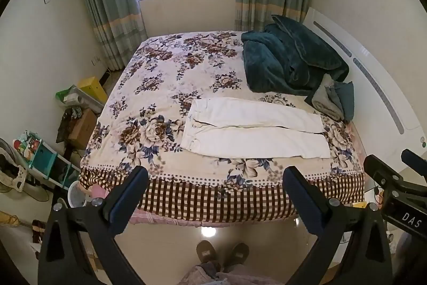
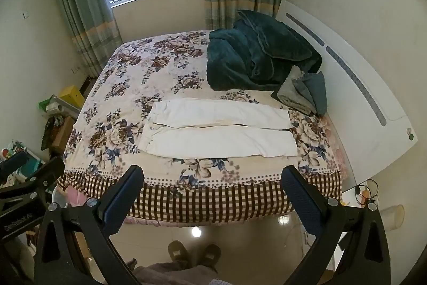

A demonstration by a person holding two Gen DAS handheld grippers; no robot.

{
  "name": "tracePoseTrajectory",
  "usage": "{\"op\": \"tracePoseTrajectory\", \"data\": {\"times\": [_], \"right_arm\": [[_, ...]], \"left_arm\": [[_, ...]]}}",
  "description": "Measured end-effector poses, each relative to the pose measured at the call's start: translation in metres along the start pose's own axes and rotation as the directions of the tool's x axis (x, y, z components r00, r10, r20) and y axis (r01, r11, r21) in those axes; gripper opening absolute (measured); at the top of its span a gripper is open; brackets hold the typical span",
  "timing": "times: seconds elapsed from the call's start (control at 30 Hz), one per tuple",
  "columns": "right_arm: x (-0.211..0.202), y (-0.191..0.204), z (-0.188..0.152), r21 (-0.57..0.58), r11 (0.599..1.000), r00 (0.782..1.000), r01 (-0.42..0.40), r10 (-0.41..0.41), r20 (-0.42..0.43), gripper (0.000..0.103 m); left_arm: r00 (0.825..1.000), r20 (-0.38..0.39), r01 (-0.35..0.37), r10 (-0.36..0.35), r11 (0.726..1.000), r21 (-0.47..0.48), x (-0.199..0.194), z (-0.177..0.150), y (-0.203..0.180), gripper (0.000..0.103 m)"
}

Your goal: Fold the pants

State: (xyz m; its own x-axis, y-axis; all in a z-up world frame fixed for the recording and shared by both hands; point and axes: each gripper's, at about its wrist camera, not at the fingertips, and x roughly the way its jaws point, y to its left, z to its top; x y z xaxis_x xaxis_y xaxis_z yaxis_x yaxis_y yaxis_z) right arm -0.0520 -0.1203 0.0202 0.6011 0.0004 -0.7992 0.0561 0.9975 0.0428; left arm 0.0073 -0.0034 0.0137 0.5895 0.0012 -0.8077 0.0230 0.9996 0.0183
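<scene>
1. The bed [image 1: 165, 66], under a floral sheet with a checked border hanging over its near edge, carried everything that mattered and filled most of both views.
2. The white pants [image 1: 256, 130] lay flat on the bed close to its near edge, a little toward the right side, both legs side by side running toward the headboard [image 1: 373, 76], waistband toward the left.
3. They looked like light, limp cotton or denim: likely to sag and crease when lifted, not slippery, not fragile. Judged best held at the waistband corner and the hem corners, where seams gave thicker cloth to pinch.
4. A heaped dark green blanket [image 1: 288, 60] sat at the far right corner, apart from the pants; a small folded grey-green cloth [image 1: 333, 100] lay just beside the leg hems and could crowd a fold made that way.
5. Boxes and a shelf [image 1: 42, 159] stood on the floor by the left edge, clear of the work.
6. The left tongs [image 1: 214, 182] and right tongs [image 2: 212, 182] were both spread wide, pinching nothing, hanging over the near edge of the bed short of the pants.
7. A person's slippered feet [image 1: 222, 255] stood on the floor below.
</scene>
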Motion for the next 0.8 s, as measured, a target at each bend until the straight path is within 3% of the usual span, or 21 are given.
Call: {"op": "tracePoseTrajectory", "data": {"times": [0.8], "right_arm": [[-0.0059, 0.0024, 0.0004, 0.000, 1.000, 1.000, 0.000, 0.000, 0.007, 0.103]], "left_arm": [[1.000, 0.015, 0.000, 0.000, 1.000, 0.001, -0.0061, -0.0010, -0.0024, 0.103]]}}
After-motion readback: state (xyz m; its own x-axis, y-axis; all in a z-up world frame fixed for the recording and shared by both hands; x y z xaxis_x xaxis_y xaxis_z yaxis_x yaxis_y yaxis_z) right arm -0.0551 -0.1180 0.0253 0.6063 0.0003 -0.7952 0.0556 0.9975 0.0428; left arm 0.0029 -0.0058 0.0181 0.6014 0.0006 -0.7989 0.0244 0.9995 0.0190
